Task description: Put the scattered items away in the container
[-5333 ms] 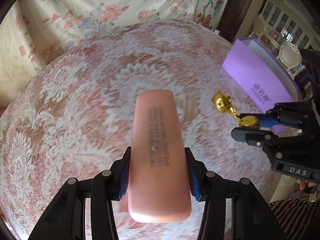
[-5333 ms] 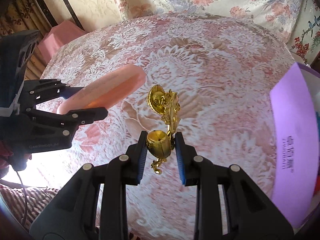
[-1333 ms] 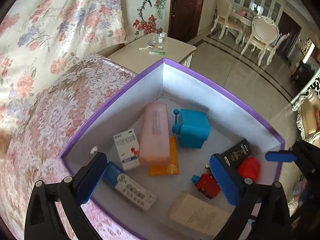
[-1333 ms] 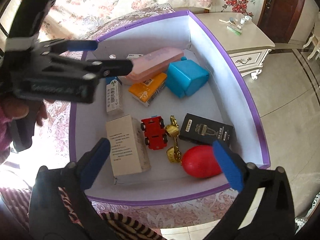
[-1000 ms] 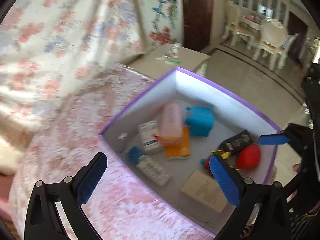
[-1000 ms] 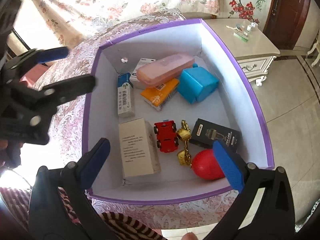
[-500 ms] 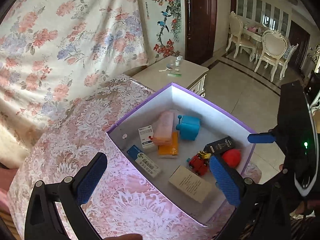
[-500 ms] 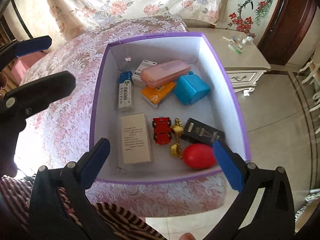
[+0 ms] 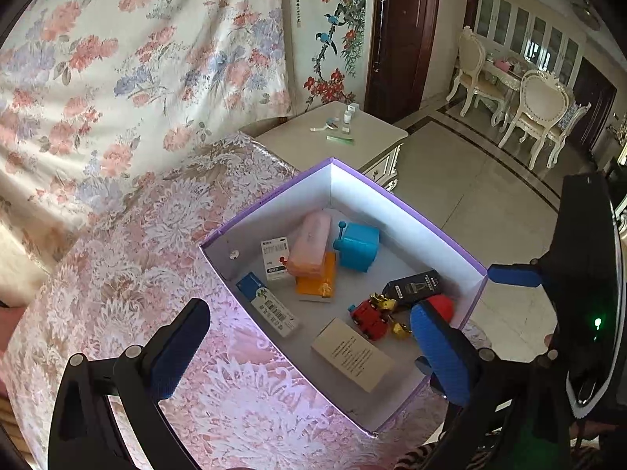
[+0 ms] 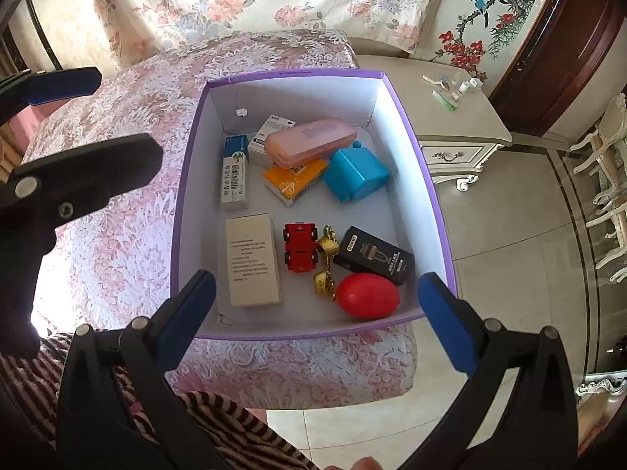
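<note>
Both my hand-held grippers [image 9: 305, 340] [image 10: 315, 309] hang wide, empty, above the box [image 10: 184, 180] — its stiff, light pink case [image 10: 309, 141] suits gripping across its narrow sides.

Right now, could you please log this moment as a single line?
left tongs: open, empty | right tongs: open, empty | purple box: holds pink case, gold ornament | phase: above box

White carton [image 10: 270, 129] half under pink case [image 10: 309, 142], gold ornament [image 9: 386, 305] partly behind red car [image 9: 368, 317], box print unreadable
</note>
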